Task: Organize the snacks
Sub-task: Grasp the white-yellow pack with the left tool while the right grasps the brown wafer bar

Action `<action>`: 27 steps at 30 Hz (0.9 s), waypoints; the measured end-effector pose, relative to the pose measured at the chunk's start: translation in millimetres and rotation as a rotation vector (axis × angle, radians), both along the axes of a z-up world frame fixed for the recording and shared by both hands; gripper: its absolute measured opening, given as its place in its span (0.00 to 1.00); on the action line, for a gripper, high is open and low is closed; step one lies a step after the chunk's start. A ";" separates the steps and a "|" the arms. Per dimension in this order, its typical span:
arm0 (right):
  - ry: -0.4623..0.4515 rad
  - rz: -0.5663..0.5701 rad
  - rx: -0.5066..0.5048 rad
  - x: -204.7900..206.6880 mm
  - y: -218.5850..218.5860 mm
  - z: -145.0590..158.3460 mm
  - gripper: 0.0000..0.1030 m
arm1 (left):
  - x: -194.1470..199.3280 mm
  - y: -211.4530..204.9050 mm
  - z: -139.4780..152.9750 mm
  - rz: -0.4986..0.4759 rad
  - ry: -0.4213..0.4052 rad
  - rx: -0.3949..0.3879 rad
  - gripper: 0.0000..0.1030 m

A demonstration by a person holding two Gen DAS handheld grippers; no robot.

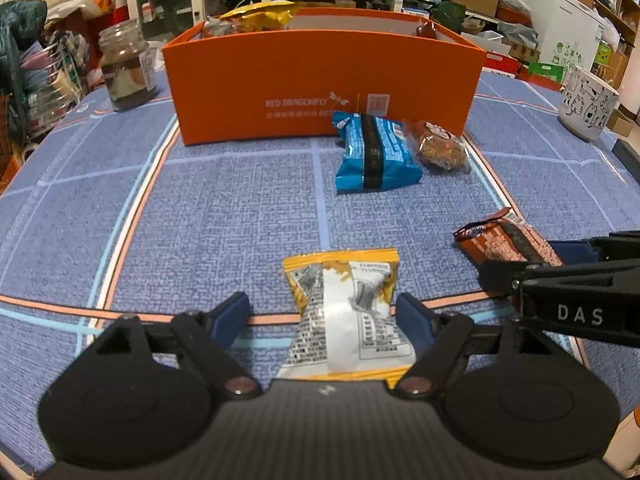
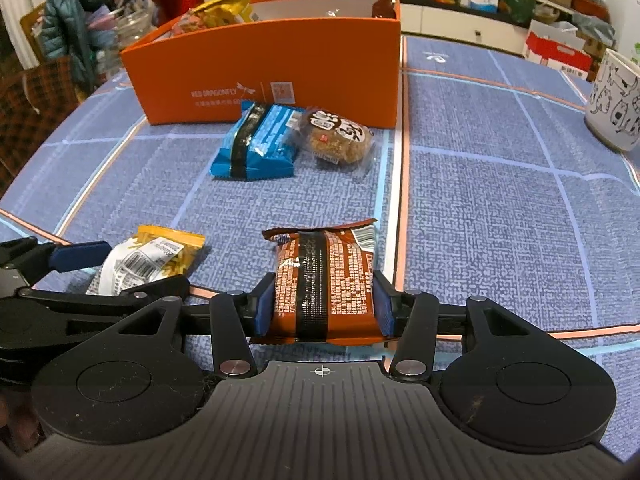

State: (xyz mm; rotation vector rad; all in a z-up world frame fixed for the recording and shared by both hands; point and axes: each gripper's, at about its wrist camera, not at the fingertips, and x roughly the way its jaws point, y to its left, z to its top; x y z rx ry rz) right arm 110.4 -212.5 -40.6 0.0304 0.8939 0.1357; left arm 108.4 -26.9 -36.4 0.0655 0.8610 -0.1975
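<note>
My left gripper [image 1: 324, 312] is open around a yellow-and-white snack packet [image 1: 344, 312] lying on the blue mat; its right pad is at the packet's edge, its left pad stands apart. My right gripper [image 2: 324, 304] is shut on a brown snack packet [image 2: 324, 284], both pads pressed against its sides. The brown packet also shows in the left wrist view [image 1: 508, 242]. The yellow packet also shows in the right wrist view [image 2: 152, 260]. An orange box [image 1: 320, 80] holding a few snacks stands at the back. A blue packet [image 1: 374, 156] and a clear-wrapped brown cake [image 1: 440, 146] lie in front of it.
A glass jar [image 1: 126, 66] stands left of the box. A white mug with cat drawings [image 1: 588, 104] stands at the right. Shelves, boxes and clutter surround the table. The blue mat [image 1: 224, 216] has orange and white lines.
</note>
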 end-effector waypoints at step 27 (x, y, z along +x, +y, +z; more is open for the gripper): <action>0.003 0.010 -0.018 -0.1 3.6 -0.8 0.38 | -4.0 -0.8 2.6 -0.037 -0.008 0.011 0.59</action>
